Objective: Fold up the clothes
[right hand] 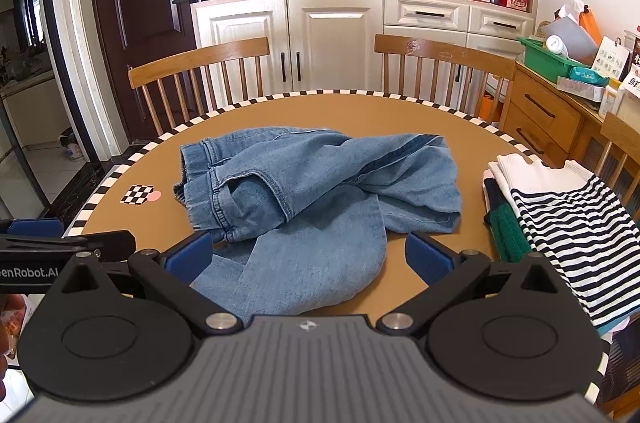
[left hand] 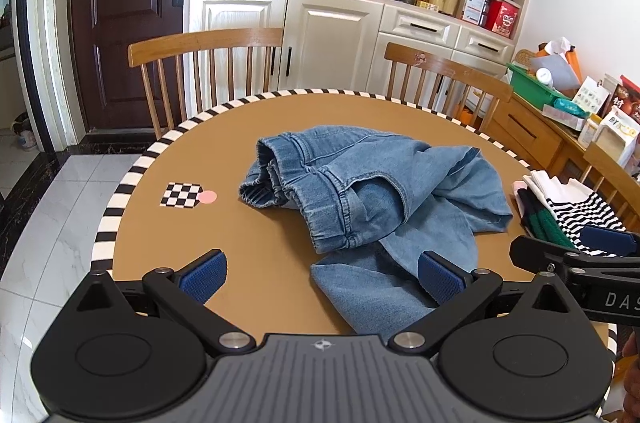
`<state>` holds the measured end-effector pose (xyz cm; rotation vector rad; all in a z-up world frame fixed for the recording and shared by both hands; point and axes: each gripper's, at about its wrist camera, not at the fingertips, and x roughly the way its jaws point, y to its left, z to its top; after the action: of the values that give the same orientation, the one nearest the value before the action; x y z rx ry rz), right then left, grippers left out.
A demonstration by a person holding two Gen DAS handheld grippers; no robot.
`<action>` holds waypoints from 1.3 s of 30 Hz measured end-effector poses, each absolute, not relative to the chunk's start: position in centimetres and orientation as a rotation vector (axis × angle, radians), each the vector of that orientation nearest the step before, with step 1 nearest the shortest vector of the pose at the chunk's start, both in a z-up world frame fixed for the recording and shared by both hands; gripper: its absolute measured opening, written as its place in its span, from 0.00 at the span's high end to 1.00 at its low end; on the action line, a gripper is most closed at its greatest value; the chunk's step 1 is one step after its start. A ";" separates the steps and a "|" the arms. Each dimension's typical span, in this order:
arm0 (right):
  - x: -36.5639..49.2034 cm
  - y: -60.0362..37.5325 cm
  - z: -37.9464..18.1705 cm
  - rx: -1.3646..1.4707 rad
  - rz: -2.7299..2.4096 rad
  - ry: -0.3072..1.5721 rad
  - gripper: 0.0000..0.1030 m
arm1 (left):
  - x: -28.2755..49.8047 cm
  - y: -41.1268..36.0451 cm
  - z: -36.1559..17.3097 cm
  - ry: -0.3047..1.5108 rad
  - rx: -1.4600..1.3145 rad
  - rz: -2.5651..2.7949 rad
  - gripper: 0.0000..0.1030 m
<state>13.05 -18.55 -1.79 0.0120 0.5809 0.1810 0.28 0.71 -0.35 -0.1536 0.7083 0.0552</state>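
A crumpled pair of light blue jeans (left hand: pixel 360 199) lies on the round brown table (left hand: pixel 224 151), waistband to the left, a leg end toward me; it also shows in the right wrist view (right hand: pixel 316 191). My left gripper (left hand: pixel 320 275) is open and empty, above the table's near edge, its right finger over the leg end. My right gripper (right hand: pixel 308 255) is open and empty over the near part of the jeans. A stack of folded clothes (right hand: pixel 560 207), striped top uppermost, sits at the table's right edge (left hand: pixel 568 211).
A checkerboard marker with a pink dot (left hand: pixel 184 195) lies on the table's left side. Two wooden chairs (left hand: pixel 208 71) (right hand: pixel 440 71) stand behind the table. A white cabinet (right hand: pixel 332 39) and a wooden sideboard with boxes (right hand: pixel 560 111) are beyond.
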 end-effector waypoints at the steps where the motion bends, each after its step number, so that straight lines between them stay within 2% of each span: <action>1: 13.1 -18.6 -1.8 0.015 0.199 0.578 0.00 | 0.4 0.8 -0.6 0.695 -0.157 0.047 0.00; 7: 15.4 -18.5 -2.1 -0.107 0.261 0.583 0.00 | 2.3 1.5 -2.3 0.748 -0.125 0.077 0.00; 10: 17.7 -18.5 -2.5 -0.242 0.271 0.536 0.01 | 4.7 2.3 -3.8 0.790 -0.184 0.104 0.00; 12: 19.8 -18.6 -2.9 -0.302 0.254 0.567 0.01 | 7.3 3.2 -5.5 0.853 -0.290 0.107 0.02; 15: 21.9 -19.6 -2.8 -0.253 0.236 0.603 0.01 | 10.7 4.5 -7.9 0.916 -0.484 0.090 0.04; 19: 22.8 -22.0 -3.3 -0.109 0.227 0.637 0.01 | 14.6 5.4 -10.5 0.905 -0.593 0.121 0.05; 23: 23.3 -23.7 -4.8 -0.034 0.219 0.684 0.01 | 19.0 4.1 -11.5 0.935 -0.504 0.057 0.42; 27: 24.1 -24.6 -5.7 -0.004 0.245 0.688 0.02 | 21.1 3.6 -11.9 0.979 -0.429 0.075 0.49; 29: 25.3 -24.8 -5.7 0.005 0.298 0.690 0.11 | 21.1 3.9 -12.1 0.984 -0.451 0.080 0.52; 31: 27.6 -24.4 -5.2 0.001 0.390 0.710 0.35 | 20.6 3.9 -12.1 0.972 -0.444 0.075 0.56; 33: 30.4 -23.4 -4.7 -0.021 0.472 0.749 0.42 | 20.2 3.8 -12.0 0.961 -0.431 0.075 0.60; 35: 33.6 -21.5 -3.9 -0.055 0.559 0.777 0.34 | 19.3 3.1 -11.7 0.969 -0.419 0.088 0.61; 36: 35.1 -20.3 -3.4 -0.088 0.612 0.780 0.23 | 19.2 3.0 -11.7 0.969 -0.419 0.092 0.61; 37: 36.7 -18.7 -3.1 -0.136 0.674 0.783 0.17 | 19.2 2.9 -11.7 0.970 -0.418 0.097 0.60; 39: 39.7 -15.2 -2.7 -0.244 0.797 0.798 0.17 | 18.6 2.4 -11.6 0.970 -0.423 0.112 0.59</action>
<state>39.73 -15.18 -2.73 -0.2442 0.7979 0.7968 18.58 2.37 -11.62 -0.4227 0.9701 0.1117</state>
